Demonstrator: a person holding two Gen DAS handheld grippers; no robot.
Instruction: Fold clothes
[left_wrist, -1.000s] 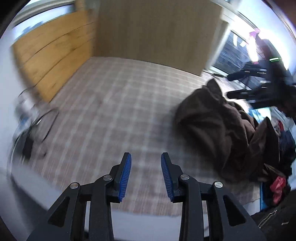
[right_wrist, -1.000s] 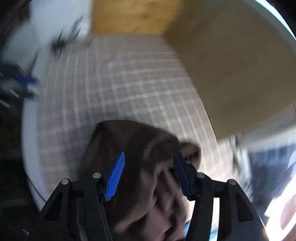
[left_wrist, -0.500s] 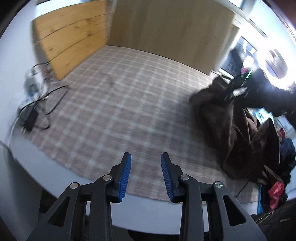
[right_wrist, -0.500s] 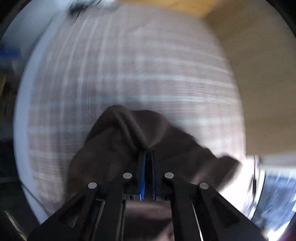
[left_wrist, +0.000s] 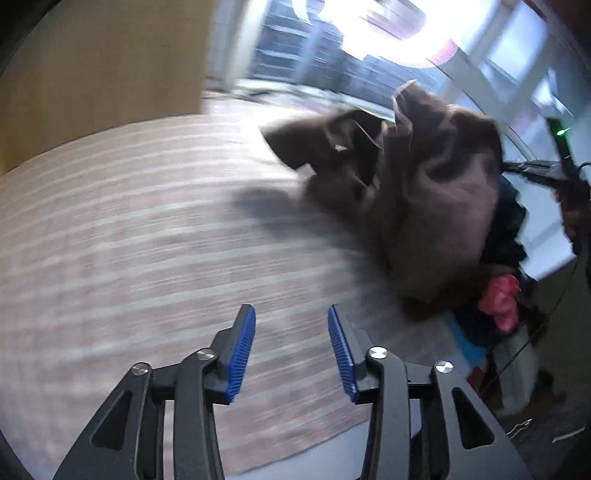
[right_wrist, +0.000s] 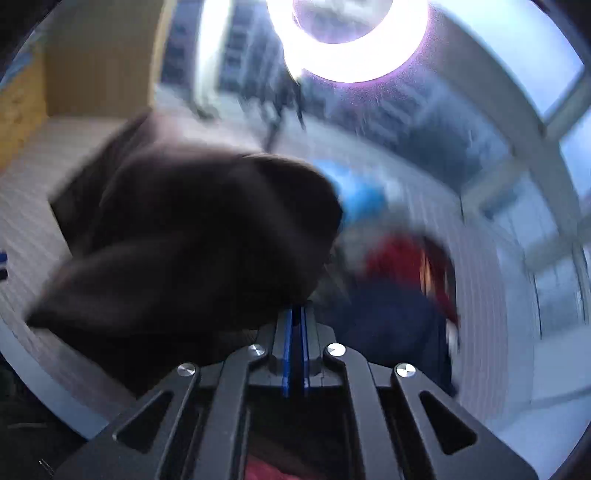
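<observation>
Currently I am reading this as the pick-and-spread step: one brown garment (left_wrist: 436, 192) is being lifted out of the clothes pile (left_wrist: 498, 295) so it can be laid flat for folding.

Right gripper (right_wrist: 294, 314): its blue fingers (right_wrist: 286, 354) are pressed together, and a bunch of the brown cloth is pinched at their tips. In the right wrist view the fabric is billowing from 12 round to 9 o'clock of the tips, badly blurred, with red and dark blue garments lying at about 2 o'clock.

Left gripper (left_wrist: 291, 328): its fingers are apart and opening, with nothing between them. They are hovering over the checked cloth (left_wrist: 129, 229) that is covering the table. From this camera the brown garment is hanging at about 1 o'clock, well apart from the left tips, its lower part trailing toward the pile at the table's edge at 3 o'clock. A pale tag is showing near a folded flap at the garment's top left.

A ring light (right_wrist: 347, 40) is glaring at 12 o'clock in the right view; I cannot tell which part of the garment is being held.

Judgement on the next move: I am expecting the left gripper to need a second hold, on a free edge or corner of the brown garment, so that both hands can stretch it out over the open checked area. Finding a true edge in that bundle is looking like the hard part.
</observation>
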